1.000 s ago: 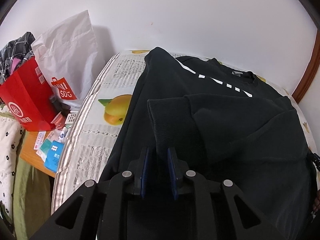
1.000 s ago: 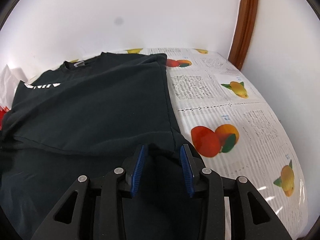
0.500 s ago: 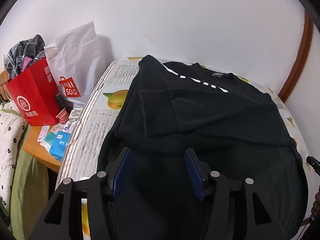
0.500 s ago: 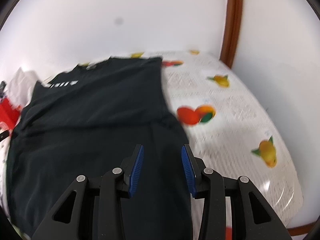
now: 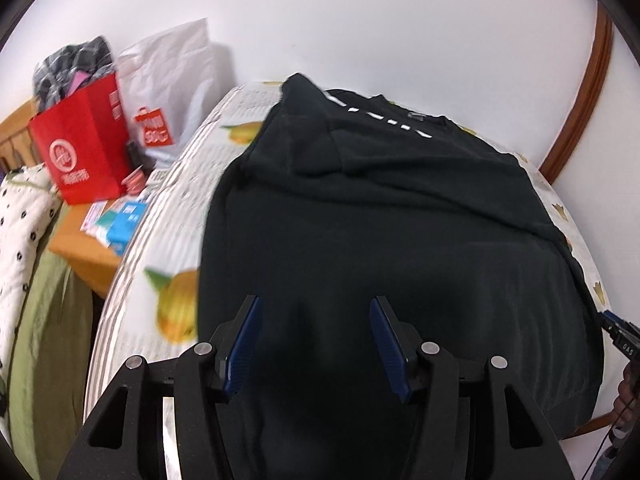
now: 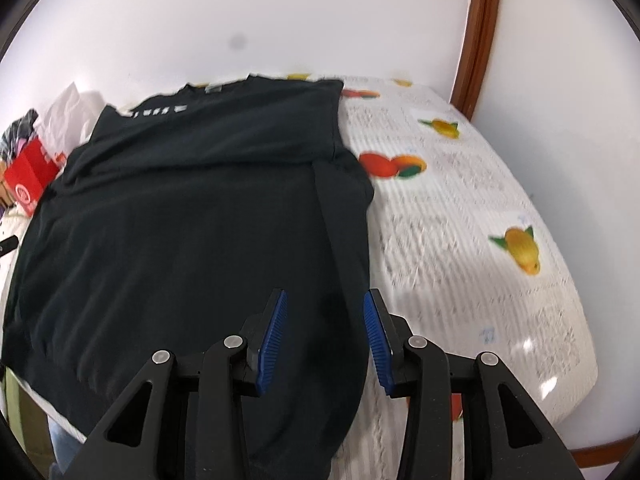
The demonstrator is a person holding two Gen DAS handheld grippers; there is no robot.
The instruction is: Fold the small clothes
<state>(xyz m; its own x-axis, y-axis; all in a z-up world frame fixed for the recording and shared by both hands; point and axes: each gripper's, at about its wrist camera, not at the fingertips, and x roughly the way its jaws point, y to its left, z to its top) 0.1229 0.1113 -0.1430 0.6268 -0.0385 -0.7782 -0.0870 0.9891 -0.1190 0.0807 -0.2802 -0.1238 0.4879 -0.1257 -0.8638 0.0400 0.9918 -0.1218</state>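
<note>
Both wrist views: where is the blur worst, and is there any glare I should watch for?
Left wrist view: the red bag and the printed cloth near it are smeared, while the black shirt reads as one dark mass with faint folds. Right wrist view: the cloth's print is streaked, and glare sits on its near corner. Both views curve strongly at the rim.

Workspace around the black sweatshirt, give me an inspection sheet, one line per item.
Surface: bed sheet printed with fruit and text, lying flat.
Job's things: black sweatshirt spread on the sheet, both sleeves folded across the body, white lettering near the collar.
Clutter: red paper bag stuffed with clothes, white shopping bag, small packets on a wooden side table.
Grippers: left gripper open over the sweatshirt's lower part; right gripper with jaws opening above the sweatshirt's right edge, pads not pressing cloth.
Cables: nothing seen.
Surroundings: white wall, brown wooden trim.
</note>
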